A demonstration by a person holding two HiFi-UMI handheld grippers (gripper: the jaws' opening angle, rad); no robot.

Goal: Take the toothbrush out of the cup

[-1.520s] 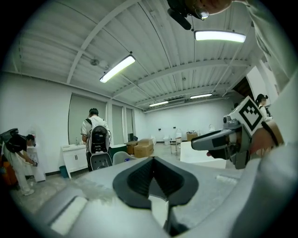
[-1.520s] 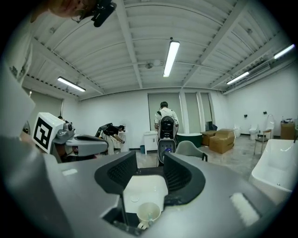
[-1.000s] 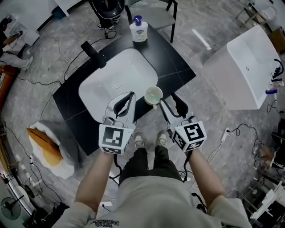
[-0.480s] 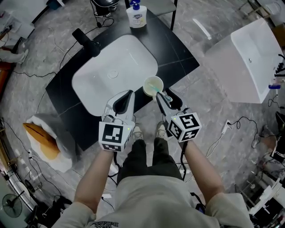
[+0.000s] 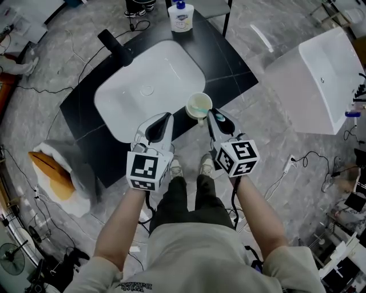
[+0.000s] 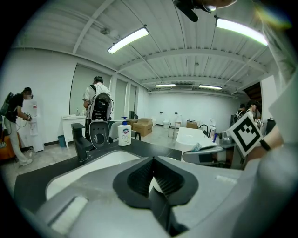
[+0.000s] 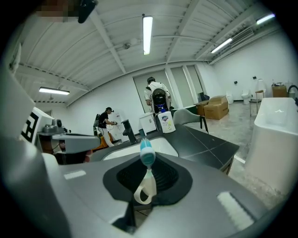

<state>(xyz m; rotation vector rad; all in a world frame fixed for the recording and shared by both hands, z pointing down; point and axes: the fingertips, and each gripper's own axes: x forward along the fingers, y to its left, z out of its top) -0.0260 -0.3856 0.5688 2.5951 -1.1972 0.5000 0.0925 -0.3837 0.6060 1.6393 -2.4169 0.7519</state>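
A pale cup (image 5: 198,106) stands on the black counter (image 5: 229,74), at its near edge beside the sink. My right gripper (image 5: 211,114) reaches to the cup's right rim. Its jaws are closing and hold the toothbrush (image 7: 147,157) between them; its teal head sticks up past the tips and its white neck sits between the pads. In the left gripper view the brush's bristles (image 6: 196,147) show at the right gripper's tip. My left gripper (image 5: 162,122) hovers over the sink's near rim, left of the cup, shut with nothing in it.
A white sink basin (image 5: 150,86) fills the counter's middle, with a black tap (image 5: 114,48) at its far left and a soap bottle (image 5: 181,16) behind. A white tub (image 5: 320,80) stands to the right. Cables and an orange bundle (image 5: 54,177) lie on the floor.
Both grippers have come down toward the counter. The right gripper's jaws, wide apart beside the cup before, have closed round the toothbrush. The left gripper stays as it was.
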